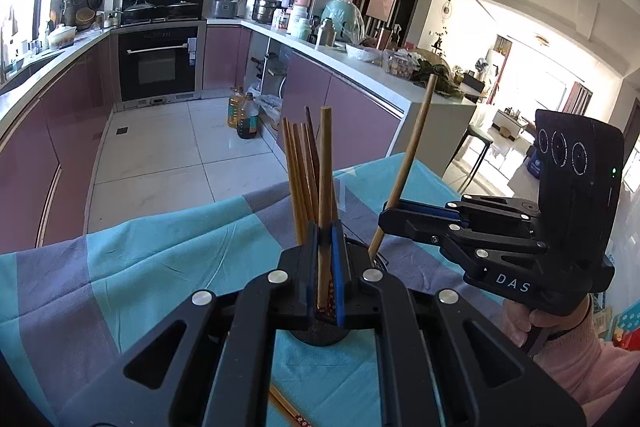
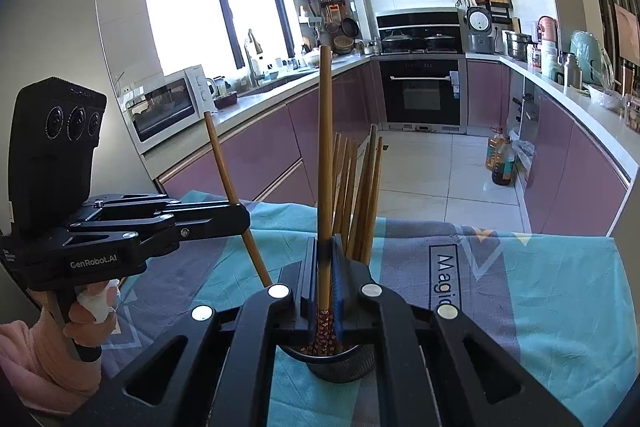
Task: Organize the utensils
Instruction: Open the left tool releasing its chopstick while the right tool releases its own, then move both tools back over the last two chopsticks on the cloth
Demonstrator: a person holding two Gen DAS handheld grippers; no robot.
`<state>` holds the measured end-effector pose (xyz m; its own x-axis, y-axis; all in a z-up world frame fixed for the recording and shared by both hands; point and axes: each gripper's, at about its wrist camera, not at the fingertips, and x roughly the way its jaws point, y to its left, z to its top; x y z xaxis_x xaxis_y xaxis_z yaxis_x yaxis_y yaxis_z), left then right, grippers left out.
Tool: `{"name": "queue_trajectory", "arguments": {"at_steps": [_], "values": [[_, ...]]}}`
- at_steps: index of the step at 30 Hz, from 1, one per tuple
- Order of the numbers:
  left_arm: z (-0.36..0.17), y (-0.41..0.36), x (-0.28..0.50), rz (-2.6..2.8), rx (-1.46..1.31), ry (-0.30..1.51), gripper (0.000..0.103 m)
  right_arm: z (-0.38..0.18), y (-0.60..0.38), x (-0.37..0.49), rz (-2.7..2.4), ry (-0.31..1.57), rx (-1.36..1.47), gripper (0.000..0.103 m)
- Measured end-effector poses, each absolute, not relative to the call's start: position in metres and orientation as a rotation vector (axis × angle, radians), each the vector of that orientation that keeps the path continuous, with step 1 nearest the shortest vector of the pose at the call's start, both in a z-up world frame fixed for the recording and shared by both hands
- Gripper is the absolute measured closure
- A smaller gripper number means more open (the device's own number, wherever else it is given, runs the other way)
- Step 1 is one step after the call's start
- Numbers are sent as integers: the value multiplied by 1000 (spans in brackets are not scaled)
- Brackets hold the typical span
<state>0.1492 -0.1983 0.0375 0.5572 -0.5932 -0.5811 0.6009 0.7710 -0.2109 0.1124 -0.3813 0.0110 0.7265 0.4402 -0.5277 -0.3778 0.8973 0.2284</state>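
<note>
A dark round holder stands on the cloth with several wooden chopsticks upright in it. My left gripper is shut on one chopstick; in the left wrist view its patterned lower end reaches into the holder's mouth. My right gripper is shut on another chopstick, whose patterned tip also dips into the holder. The two grippers close in on the holder from opposite sides. One more chopstick lies flat on the cloth, nearer than the holder.
A teal and grey tablecloth covers the table; its far edge drops to a tiled floor. Purple kitchen cabinets, an oven and oil bottles stand beyond. A pink-sleeved hand grips the right tool.
</note>
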Motion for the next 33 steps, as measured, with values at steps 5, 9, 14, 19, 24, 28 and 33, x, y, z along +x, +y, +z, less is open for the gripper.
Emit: {"name": "queue_trajectory", "arguments": {"at_steps": [5, 9, 14, 19, 24, 28, 33], "values": [[27, -204, 158, -703, 28, 713, 96, 1, -377, 119, 444, 655, 108, 97], [22, -209, 167, -690, 27, 730, 96, -5, -376, 125, 436, 674, 117, 97], [19, -214, 179, -680, 28, 742, 95, -10, -376, 131, 428, 684, 135, 97], [9, -216, 184, -653, 49, 764, 95, -13, -377, 135, 423, 694, 159, 95], [-2, -208, 182, -630, 45, 768, 89, -14, -378, 130, 423, 689, 173, 95], [-2, -192, 165, -590, 47, 714, 76, -10, -380, 118, 443, 664, 181, 84], [-2, -160, 139, -537, 23, 647, 59, -8, -370, 93, 523, 635, 166, 75]]}}
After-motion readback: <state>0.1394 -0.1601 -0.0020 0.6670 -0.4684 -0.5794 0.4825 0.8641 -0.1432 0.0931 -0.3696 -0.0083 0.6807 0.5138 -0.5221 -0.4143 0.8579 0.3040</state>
